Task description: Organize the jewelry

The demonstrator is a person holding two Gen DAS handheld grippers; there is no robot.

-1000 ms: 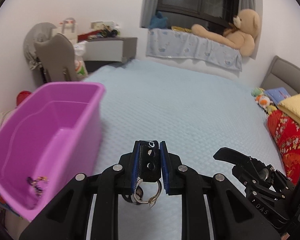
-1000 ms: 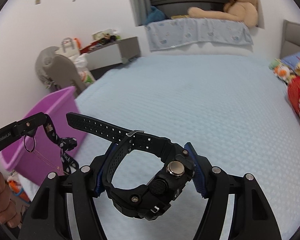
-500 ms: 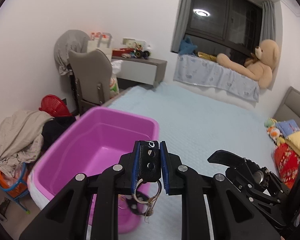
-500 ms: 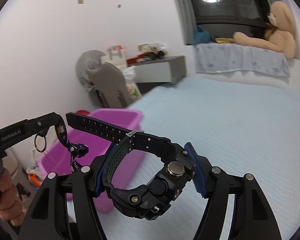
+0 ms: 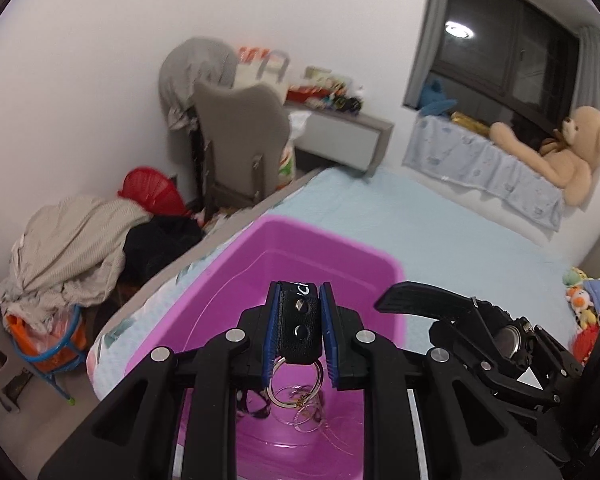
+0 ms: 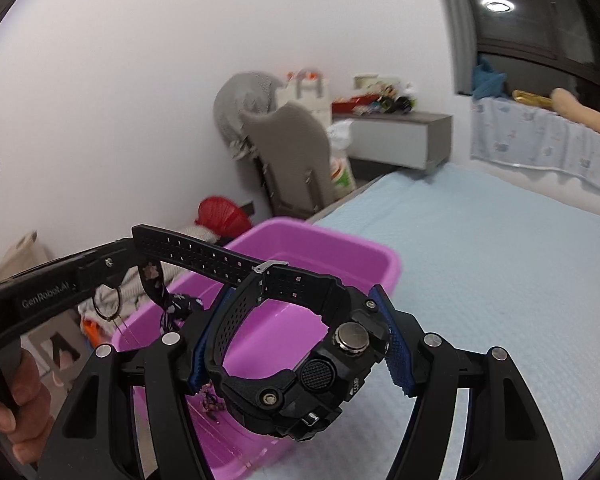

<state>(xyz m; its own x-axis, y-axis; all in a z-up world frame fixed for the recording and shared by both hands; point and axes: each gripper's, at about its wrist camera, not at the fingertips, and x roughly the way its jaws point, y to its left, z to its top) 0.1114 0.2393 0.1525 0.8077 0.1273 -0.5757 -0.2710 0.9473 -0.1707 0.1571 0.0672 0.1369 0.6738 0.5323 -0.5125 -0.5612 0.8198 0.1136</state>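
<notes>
My left gripper (image 5: 299, 332) is shut on a black leather keychain strap (image 5: 299, 330) with metal rings (image 5: 296, 384) hanging below, held above the inside of the purple plastic tub (image 5: 340, 256). My right gripper (image 6: 300, 344) is shut on a chunky black wristwatch (image 6: 300, 356), its strap sticking out left, held over the near part of the tub (image 6: 340, 248). The left gripper (image 6: 112, 268) with the strap shows at the left in the right wrist view. A small piece of jewelry (image 6: 212, 400) lies on the tub floor. The watch (image 5: 500, 340) shows at the right of the left wrist view.
The tub sits on the corner of a light blue bed (image 6: 500, 260). Beyond the bed edge are a grey chair (image 5: 240, 140), a red basket (image 5: 152, 192), a clothes pile (image 5: 68, 248) and a desk (image 5: 340, 128). A teddy bear (image 5: 560, 160) lies at the window.
Both grippers have swung left towards the tub and now hang over it. The keychain moved from beside the tub to above its inside. Both grips are unchanged.
</notes>
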